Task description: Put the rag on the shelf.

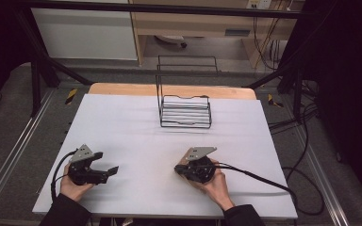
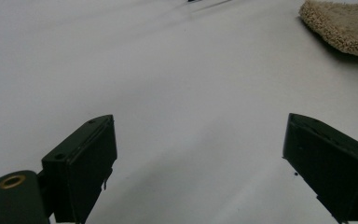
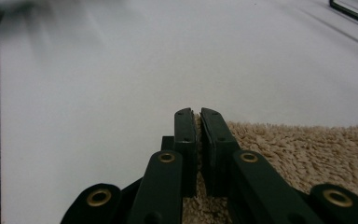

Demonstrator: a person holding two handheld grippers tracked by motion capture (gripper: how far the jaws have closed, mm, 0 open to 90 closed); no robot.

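Near the front edge of the white surface (image 1: pixel 122 122), a little right of its middle, the right gripper (image 3: pixel 198 114) has its two black jaws pressed almost together with a thin fold of a beige, shaggy cloth (image 3: pixel 307 154) between them, so it is pinching the cloth at its edge. From the right gripper view the cloth spreads out low to the right of the jaws, lying flat on the surface; its pile is looped and coarse like towelling, a pale sandy colour, and it looks soft and limp enough to sag and drag if lifted by one corner. The left gripper view catches the same cloth (image 2: pixel 340 25) as a rounded corner at the upper right, well apart from the left gripper (image 2: pixel 200 154), whose jaws are spread wide with nothing between them above bare surface near the front left corner. From above, the right gripper (image 1: pixel 181 168) is largely covered by its grey plate and the hand, and the cloth itself is hidden under them. A black wire rack (image 1: pixel 185 110) stands toward the far edge, right of centre, well apart from both hands. The step in hand seems to be gripping the cloth to move it. Next the left gripper would likely need to take another edge, so the cloth can be lifted, perhaps toward the rack.
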